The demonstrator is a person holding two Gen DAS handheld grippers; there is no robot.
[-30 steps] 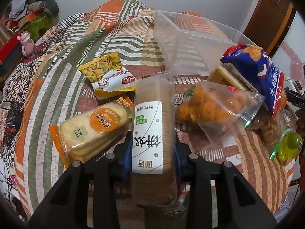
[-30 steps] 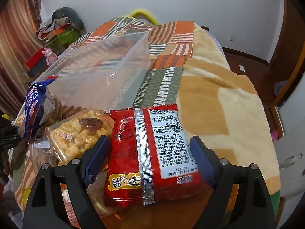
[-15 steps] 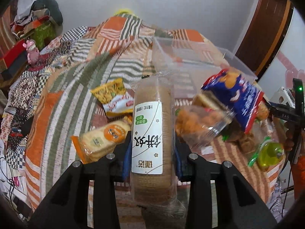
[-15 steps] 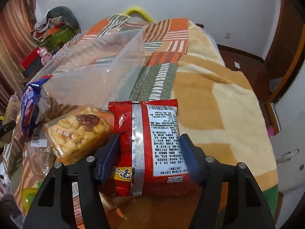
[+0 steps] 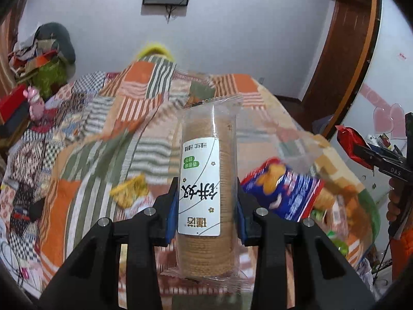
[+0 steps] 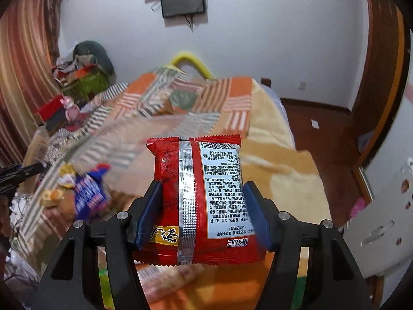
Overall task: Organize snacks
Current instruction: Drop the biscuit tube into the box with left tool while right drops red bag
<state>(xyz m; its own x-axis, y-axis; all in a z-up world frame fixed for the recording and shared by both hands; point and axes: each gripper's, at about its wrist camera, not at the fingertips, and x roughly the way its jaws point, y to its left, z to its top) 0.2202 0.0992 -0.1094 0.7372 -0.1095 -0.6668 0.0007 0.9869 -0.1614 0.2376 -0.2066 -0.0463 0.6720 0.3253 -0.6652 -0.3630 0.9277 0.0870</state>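
Note:
My left gripper [image 5: 206,199] is shut on a clear sleeve of round biscuits [image 5: 207,180] with a white label, held up above the bed. My right gripper [image 6: 204,206] is shut on a red snack packet [image 6: 198,201], back side up, also lifted. The right gripper and the red packet [image 5: 351,143] also show at the right edge of the left wrist view. A blue snack bag [image 5: 281,193] and a yellow snack bag [image 5: 130,190] lie blurred on the patchwork blanket below. The clear plastic bin [image 6: 134,149] is a faint blur behind the blue bag [image 6: 89,196].
The bed carries a striped patchwork blanket [image 5: 108,129] and a beige blanket [image 6: 271,160]. Cluttered shelves with a pink toy [image 5: 34,103] stand at the left. A wooden door frame [image 5: 343,64] is at the right, and a wall monitor [image 6: 183,0] behind.
Both grippers have risen and tilted up with their snacks, so the bed and snack pile dropped lower in view. The right gripper closed on the red packet.

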